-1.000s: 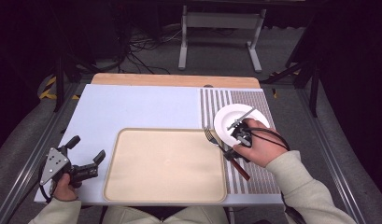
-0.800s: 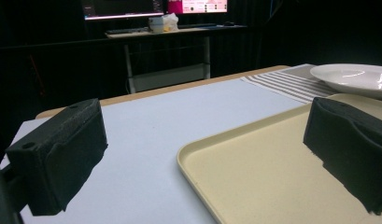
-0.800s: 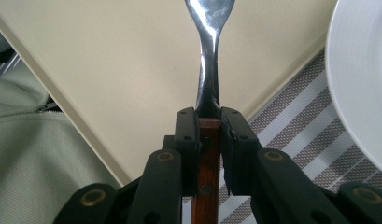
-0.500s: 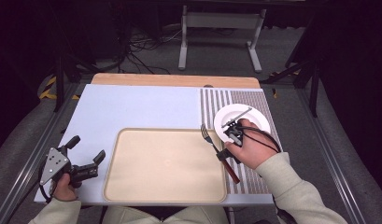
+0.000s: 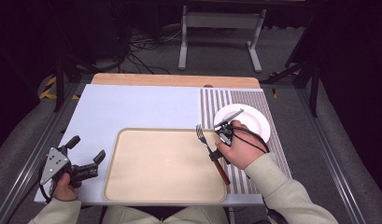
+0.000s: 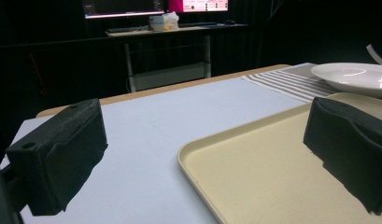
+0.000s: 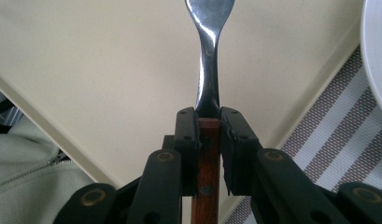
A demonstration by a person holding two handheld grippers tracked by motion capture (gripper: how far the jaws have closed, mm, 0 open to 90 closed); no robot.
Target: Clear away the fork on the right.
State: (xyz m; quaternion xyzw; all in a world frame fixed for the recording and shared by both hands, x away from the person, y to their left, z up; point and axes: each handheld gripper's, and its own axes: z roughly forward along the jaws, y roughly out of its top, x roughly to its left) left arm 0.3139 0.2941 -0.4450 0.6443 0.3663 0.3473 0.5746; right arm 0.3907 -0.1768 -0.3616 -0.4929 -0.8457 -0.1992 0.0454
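A person's right tool (image 5: 215, 150) is clamped on the wooden handle of a fork (image 5: 208, 148), holding it over the right edge of a beige tray (image 5: 165, 196), tines pointing away. A white plate (image 5: 254, 122) sits just beyond on a striped placemat (image 5: 268, 95). At the near left of the tabletop (image 5: 132, 107), the left tool (image 5: 86, 149) rests with its jaws apart.

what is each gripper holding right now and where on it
The right gripper is shut on a fork, clamping the top of its wooden handle where the metal neck begins. The left gripper is open and holds nothing.
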